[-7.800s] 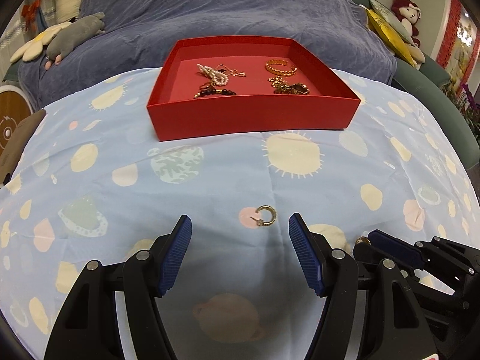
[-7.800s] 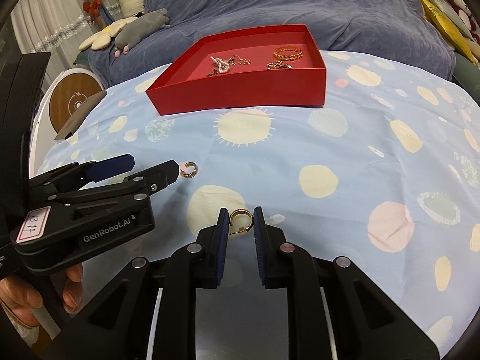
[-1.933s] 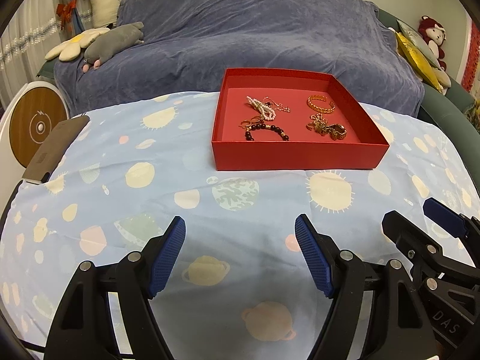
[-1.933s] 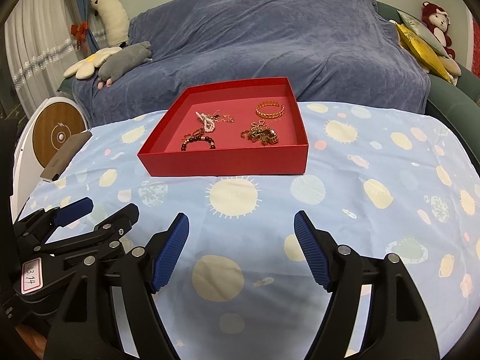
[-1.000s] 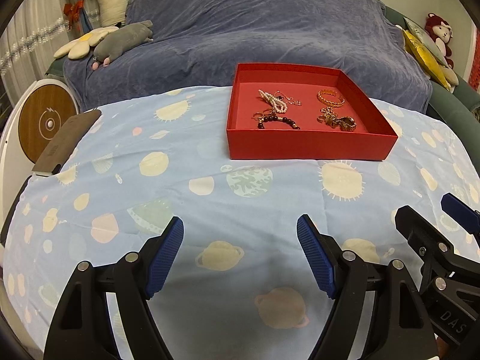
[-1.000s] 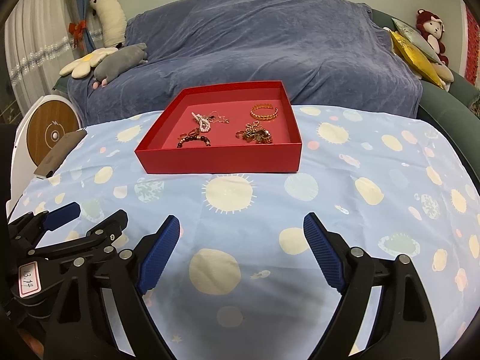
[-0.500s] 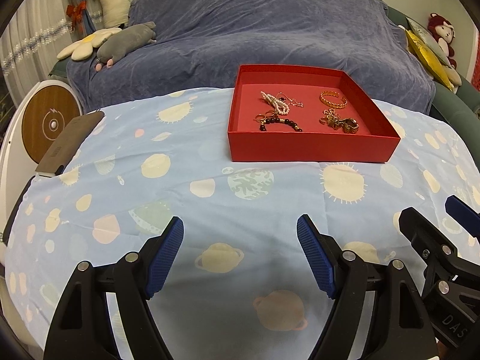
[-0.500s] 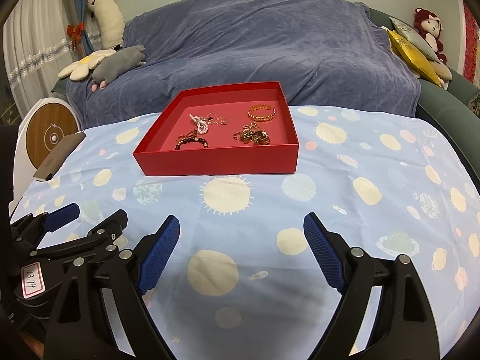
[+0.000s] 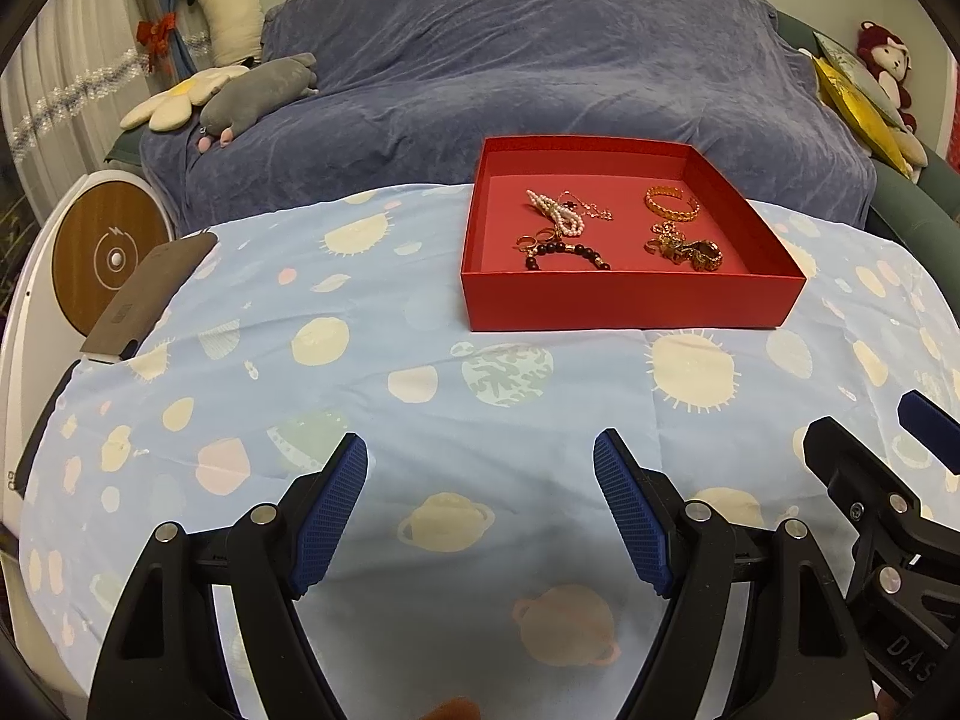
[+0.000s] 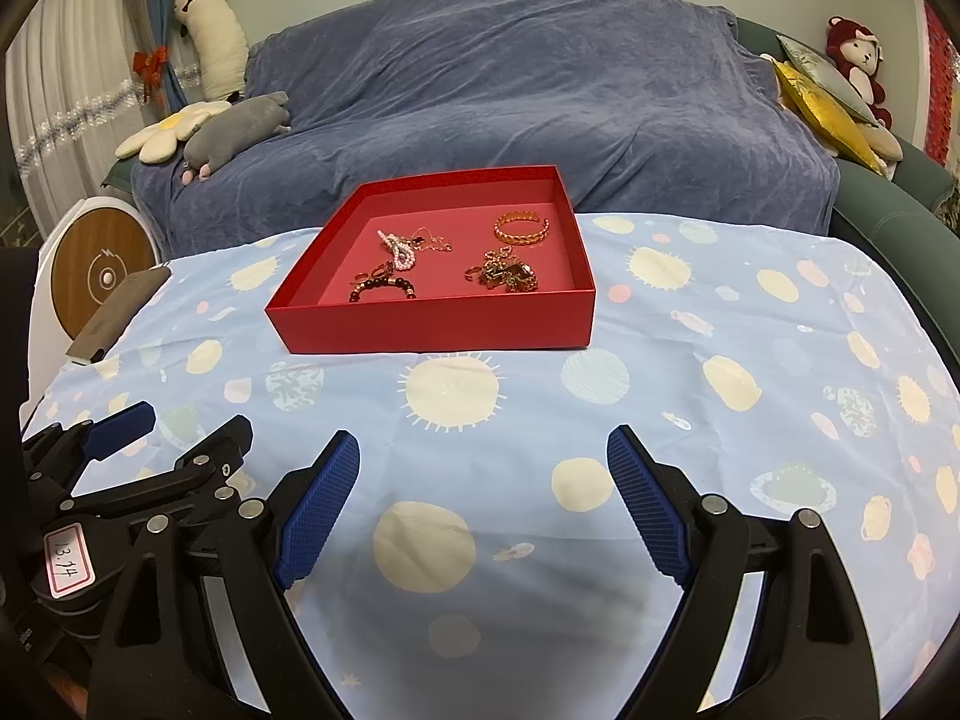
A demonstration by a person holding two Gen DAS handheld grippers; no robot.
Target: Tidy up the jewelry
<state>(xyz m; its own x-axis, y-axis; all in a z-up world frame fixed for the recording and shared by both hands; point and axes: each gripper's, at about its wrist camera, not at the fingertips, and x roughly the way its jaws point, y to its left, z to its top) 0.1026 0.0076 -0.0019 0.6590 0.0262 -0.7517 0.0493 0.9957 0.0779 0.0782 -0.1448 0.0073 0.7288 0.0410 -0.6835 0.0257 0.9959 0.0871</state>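
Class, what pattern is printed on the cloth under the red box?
Pale suns and planets on the light blue cloth; the right wrist view shows it best.

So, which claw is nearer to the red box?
Neither clearly. The left claw sits before the red box, slightly left; the right claw sits before it, slightly right.

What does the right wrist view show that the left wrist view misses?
Right wrist only: the white label on the left tool, and more tablecloth right of the red box. Left wrist only: the right tool at its right edge. Both: the open red cardboard box holding a gold bangle, white pearl strand and dark bead bracelet, on the blue planet-print tablecloth.
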